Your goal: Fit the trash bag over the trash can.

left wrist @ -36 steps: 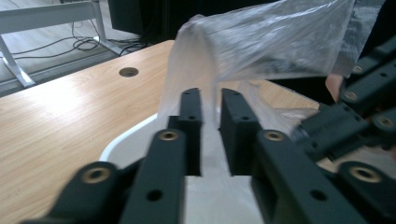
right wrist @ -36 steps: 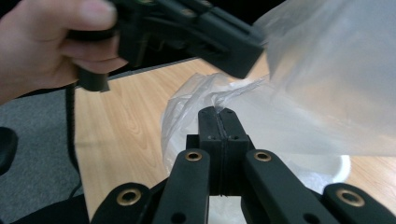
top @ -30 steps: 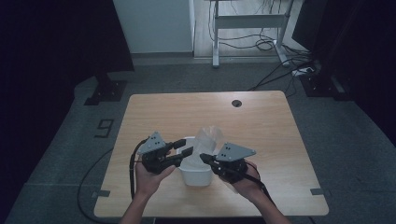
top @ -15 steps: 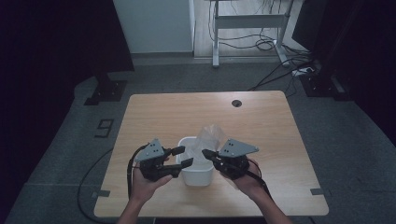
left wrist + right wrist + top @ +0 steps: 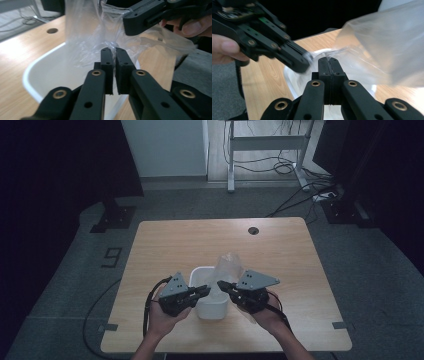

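Plastic bag, hard to trace, pinched by left tool and right tool.

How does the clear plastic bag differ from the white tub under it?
The plastic bag is see-through, thin and crumpled; the white tub is opaque and rigid. The bag is held up, pinched by the left gripper and the right gripper; the tub rests on the table.
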A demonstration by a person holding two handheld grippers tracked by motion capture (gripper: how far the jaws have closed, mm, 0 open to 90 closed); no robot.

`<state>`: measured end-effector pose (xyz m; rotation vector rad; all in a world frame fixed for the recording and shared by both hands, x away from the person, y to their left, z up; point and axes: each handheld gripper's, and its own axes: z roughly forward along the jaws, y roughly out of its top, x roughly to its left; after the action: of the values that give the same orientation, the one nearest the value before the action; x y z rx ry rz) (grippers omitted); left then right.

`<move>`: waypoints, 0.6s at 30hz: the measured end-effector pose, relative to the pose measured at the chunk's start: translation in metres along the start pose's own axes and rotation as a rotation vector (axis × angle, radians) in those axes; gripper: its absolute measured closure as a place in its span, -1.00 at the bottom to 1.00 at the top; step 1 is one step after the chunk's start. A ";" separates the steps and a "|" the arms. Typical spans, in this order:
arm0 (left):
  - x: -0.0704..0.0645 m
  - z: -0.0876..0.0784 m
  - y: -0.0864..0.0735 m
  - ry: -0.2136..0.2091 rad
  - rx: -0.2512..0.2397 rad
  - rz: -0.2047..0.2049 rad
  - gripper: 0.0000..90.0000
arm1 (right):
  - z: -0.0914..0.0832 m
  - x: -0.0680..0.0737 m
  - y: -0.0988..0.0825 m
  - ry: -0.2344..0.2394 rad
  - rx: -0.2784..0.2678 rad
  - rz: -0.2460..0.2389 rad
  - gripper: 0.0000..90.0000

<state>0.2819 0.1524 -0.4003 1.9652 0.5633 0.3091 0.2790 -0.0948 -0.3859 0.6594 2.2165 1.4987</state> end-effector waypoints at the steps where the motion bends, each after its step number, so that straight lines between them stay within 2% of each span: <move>1: 0.001 -0.003 -0.001 0.007 -0.014 -0.006 0.94 | -0.002 -0.001 -0.001 -0.007 0.001 0.003 0.98; 5: 0.005 -0.016 -0.006 0.034 -0.060 -0.038 0.97 | -0.009 -0.008 -0.004 -0.036 0.009 0.026 0.98; 8: 0.008 -0.026 -0.012 0.037 -0.076 -0.060 0.98 | -0.011 -0.015 -0.008 -0.057 0.028 0.042 0.98; 12: 0.013 -0.033 -0.023 0.022 -0.085 -0.101 0.97 | -0.013 -0.021 -0.015 -0.073 0.044 0.067 0.98; 18: 0.014 -0.037 -0.037 0.015 -0.082 -0.125 0.96 | -0.016 -0.026 -0.028 -0.098 0.068 0.097 0.98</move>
<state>0.2681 0.2014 -0.4173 1.8411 0.6699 0.2646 0.2872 -0.1308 -0.4051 0.8550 2.1982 1.4095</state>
